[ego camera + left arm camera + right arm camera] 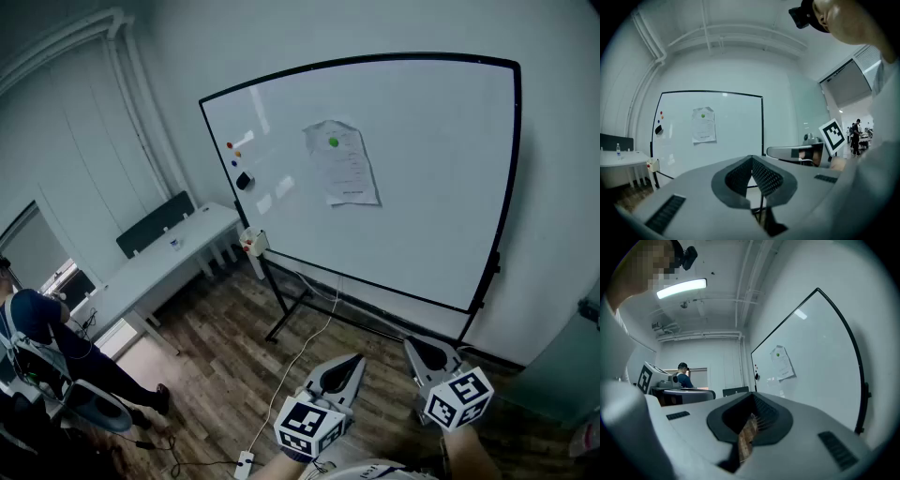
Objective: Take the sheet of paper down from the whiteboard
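Left tongs [354, 362] first: I read them as closed tight, the ribbed pads meeting at the tip with nothing between them. Right tongs [418, 345] sit just beside them, also pinched together and empty; only a sliver of wooden floor [225, 366] shows through the gap behind the pads. Both are low in my head view, pointing level toward the whiteboard [441, 187] and well apart from it.

Scanning the room from the left, I see a person [33, 323] seated at the far edge, then a long pale worktop [159, 267] carrying a small bottle [174, 243]. A white cable [300, 356] trails over the floor below the board. Near the board's left edge are a red magnet [230, 145], an orange one, a blue one and a black eraser [244, 180] below them. The sheet of paper [345, 173] hangs on the upper middle of the board, slightly tilted, with a green magnet [333, 142] near its top edge.
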`<state>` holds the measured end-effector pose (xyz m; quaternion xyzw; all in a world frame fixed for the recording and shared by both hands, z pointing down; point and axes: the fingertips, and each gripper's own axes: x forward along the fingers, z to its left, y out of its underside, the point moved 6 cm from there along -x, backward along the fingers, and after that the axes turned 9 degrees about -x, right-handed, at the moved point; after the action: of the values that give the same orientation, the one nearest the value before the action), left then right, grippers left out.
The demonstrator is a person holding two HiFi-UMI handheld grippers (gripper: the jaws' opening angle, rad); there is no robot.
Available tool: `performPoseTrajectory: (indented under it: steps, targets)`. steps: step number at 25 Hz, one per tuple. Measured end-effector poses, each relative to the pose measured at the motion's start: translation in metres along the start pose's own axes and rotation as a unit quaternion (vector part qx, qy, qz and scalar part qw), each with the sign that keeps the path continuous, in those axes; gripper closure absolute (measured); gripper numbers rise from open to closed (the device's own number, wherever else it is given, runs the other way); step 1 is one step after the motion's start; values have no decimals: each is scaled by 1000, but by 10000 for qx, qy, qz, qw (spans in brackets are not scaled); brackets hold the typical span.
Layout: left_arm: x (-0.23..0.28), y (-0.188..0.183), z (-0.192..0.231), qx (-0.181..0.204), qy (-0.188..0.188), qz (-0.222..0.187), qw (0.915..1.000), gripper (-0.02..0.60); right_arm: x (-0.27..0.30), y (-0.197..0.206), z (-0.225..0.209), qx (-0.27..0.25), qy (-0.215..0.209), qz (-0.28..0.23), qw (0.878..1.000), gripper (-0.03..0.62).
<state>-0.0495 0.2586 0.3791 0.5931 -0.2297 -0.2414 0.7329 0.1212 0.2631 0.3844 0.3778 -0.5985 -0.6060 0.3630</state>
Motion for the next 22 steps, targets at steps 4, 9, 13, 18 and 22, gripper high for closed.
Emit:
performPoseTrajectory:
  steps: [4,9,13,18,22]
  targets:
    - [0,-2,0,4,-31,-18,10000,568,2,-1,0,-8,-12,-1,10000,582]
    - [5,-1,0,0,-13,-26,10000,568,4,1,-5,-10,-42,-21,10000,582]
    - [10,5,2,-46,-7,46,10000,568,2,-1,-10,76,-38,-157,9998,580]
    - [22,2,11,26,-190,27,9998,568,-1,-1,-27,83,48,-297,9995,580]
    - [31,-6,21,150,-447,0,9989,568,1,1,-41,183,76,-448,9988,580]
